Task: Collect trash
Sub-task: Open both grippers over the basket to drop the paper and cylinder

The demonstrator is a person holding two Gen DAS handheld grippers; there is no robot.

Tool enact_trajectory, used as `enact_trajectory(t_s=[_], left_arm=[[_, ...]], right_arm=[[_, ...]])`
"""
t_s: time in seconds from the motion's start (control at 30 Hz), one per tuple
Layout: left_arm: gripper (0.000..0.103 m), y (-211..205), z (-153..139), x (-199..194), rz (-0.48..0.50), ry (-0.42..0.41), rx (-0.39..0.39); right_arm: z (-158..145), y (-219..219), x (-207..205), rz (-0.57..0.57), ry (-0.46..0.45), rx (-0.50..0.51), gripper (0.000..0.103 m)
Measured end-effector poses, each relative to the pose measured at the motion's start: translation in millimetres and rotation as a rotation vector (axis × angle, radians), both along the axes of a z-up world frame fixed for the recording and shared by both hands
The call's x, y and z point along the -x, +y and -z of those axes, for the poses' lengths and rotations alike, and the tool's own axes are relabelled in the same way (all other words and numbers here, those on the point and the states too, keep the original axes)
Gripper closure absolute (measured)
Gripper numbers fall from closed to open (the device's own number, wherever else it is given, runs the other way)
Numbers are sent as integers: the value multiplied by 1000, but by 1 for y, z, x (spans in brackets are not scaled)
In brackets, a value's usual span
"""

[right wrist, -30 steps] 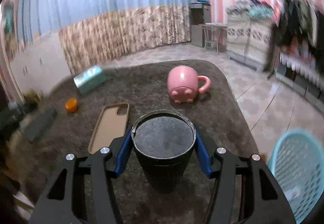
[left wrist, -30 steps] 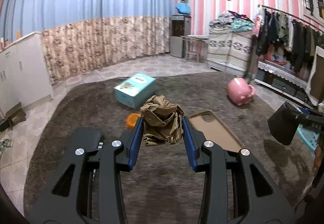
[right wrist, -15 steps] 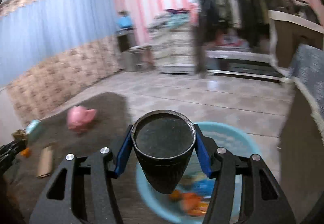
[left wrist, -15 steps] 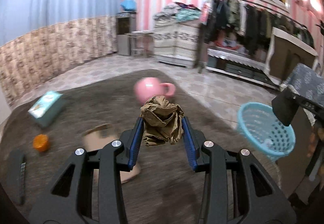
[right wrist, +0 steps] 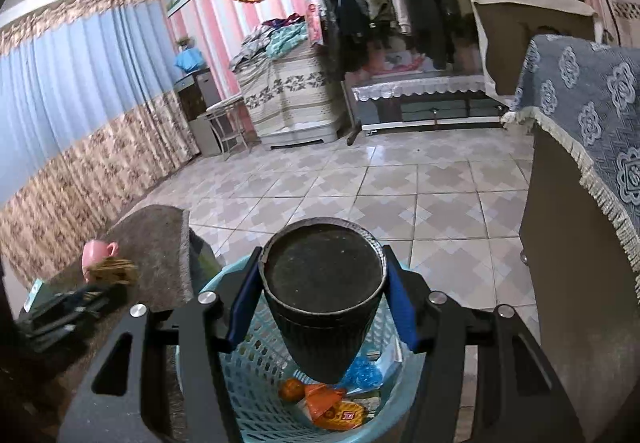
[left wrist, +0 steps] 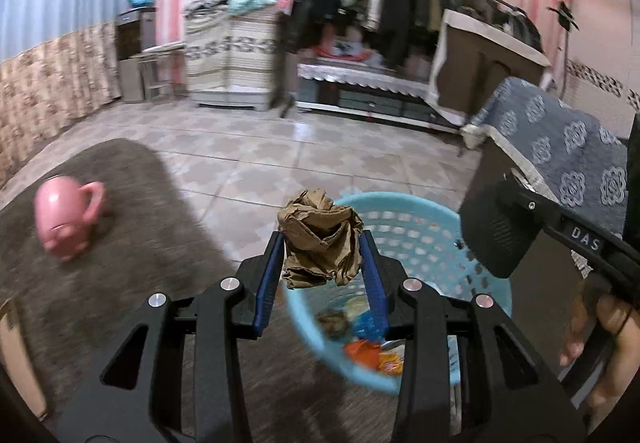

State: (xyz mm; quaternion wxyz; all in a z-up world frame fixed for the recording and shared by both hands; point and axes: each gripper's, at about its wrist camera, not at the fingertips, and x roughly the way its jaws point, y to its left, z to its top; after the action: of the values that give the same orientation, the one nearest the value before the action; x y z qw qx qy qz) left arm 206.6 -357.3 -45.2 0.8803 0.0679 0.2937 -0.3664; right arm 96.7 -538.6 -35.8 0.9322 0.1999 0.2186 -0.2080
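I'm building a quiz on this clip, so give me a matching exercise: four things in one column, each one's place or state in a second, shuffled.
Things:
1. crumpled brown paper
2. black cup
3. pink mug
4. blue basket

Places:
A. on the grey rug
B. gripped in the right tool
C. on the floor, trash inside
D. gripped in the left tool

Pairs: 1-D, 2-B, 3-A, 4-C

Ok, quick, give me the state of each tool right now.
Left tool: closed on the crumpled brown paper.
Right tool: closed on the black paper cup, above the blue basket.
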Motion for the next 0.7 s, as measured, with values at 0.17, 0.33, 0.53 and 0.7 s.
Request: enact_trajectory(t_s=[0.17,0.33,0.53,0.7], left_arm=[[51,-31,12,-6,27,4,-21],[20,-29,8,-14,-47,-22,-16],[11,18,-5,-23,-191,-70,-18],[6,76,-19,-21,-327,-116,5]], right_arm=[[7,-7,-1,19,10,-2,46],[7,-3,-3,1,4,9,46],[6,15,-17,-42,18,40,46],[4,39,-32,-48,33,113,15]])
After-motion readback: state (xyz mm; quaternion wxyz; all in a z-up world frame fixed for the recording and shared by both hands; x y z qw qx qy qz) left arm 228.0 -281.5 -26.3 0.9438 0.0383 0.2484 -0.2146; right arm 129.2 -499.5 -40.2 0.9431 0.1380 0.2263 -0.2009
